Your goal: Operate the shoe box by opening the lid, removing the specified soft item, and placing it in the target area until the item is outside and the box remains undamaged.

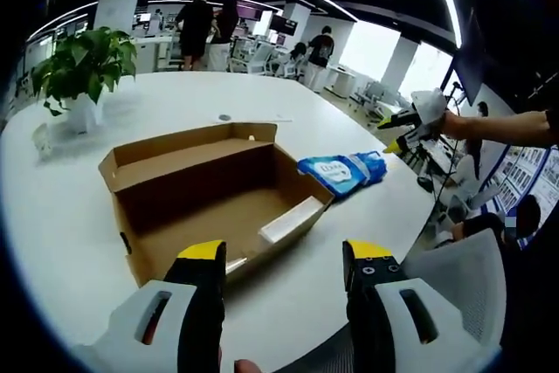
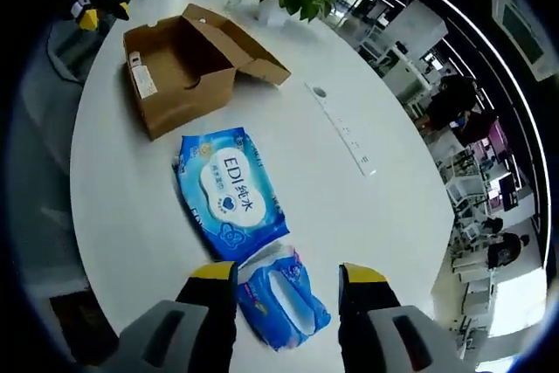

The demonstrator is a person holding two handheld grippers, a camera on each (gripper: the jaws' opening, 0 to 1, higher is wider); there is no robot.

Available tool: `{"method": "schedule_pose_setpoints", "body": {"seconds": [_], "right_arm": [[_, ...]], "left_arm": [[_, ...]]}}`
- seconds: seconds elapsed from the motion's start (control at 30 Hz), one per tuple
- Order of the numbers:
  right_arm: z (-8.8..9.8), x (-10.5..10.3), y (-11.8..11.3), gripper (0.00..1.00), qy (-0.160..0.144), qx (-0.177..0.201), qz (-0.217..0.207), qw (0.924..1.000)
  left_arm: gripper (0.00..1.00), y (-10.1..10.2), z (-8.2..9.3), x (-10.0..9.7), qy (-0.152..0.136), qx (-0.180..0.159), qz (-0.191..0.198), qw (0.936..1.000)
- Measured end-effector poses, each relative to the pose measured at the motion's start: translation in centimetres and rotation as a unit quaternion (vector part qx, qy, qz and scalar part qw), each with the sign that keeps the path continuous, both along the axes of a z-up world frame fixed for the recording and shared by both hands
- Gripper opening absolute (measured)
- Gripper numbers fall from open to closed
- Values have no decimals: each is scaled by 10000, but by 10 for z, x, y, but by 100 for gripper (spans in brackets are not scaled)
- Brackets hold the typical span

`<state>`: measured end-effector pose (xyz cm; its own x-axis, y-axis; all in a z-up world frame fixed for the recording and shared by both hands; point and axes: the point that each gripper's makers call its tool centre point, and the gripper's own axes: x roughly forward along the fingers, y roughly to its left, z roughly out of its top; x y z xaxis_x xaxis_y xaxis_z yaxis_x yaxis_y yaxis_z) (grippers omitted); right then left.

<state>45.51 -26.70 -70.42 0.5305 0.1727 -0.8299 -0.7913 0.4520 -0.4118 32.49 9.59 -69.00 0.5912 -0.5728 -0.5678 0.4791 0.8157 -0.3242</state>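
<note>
Your shoe box (image 1: 218, 198) sat open on the white worktop (image 1: 52, 216), with the blue wipes pack (image 2: 229, 183) lying outside it.

Largest first: the round worktop carried the cardboard box, lid folded back, then the wipes pack just beside its end, then a smaller blue pack (image 2: 281, 296) next to that. Your left gripper (image 1: 284, 259) faced the box with fingers wide and empty; your right gripper (image 2: 286, 275) hung above the smaller pack, fingers wide, gripping nothing.
</note>
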Motion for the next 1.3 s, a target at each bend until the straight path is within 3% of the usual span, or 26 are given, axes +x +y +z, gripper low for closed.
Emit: {"method": "schedule_pose_setpoints", "body": {"seconds": [0.37, 0.77, 1.0, 1.3], "right_arm": [[10, 3, 80, 44, -53, 119, 752, 9971], [-1, -11, 163, 45, 153, 231, 1532, 9878], [-1, -15, 200, 45, 232, 409, 1708, 9842], [-10, -24, 227, 46, 419, 446, 1938, 9791]], "left_arm": [[55, 29, 1, -2, -13, -55, 233, 9997], [55, 57, 0, -6, -27, -86, 471, 9989], [56, 62, 3, -2, -76, -86, 503, 9987], [56, 70, 4, -2, -106, -81, 555, 9984]]}}
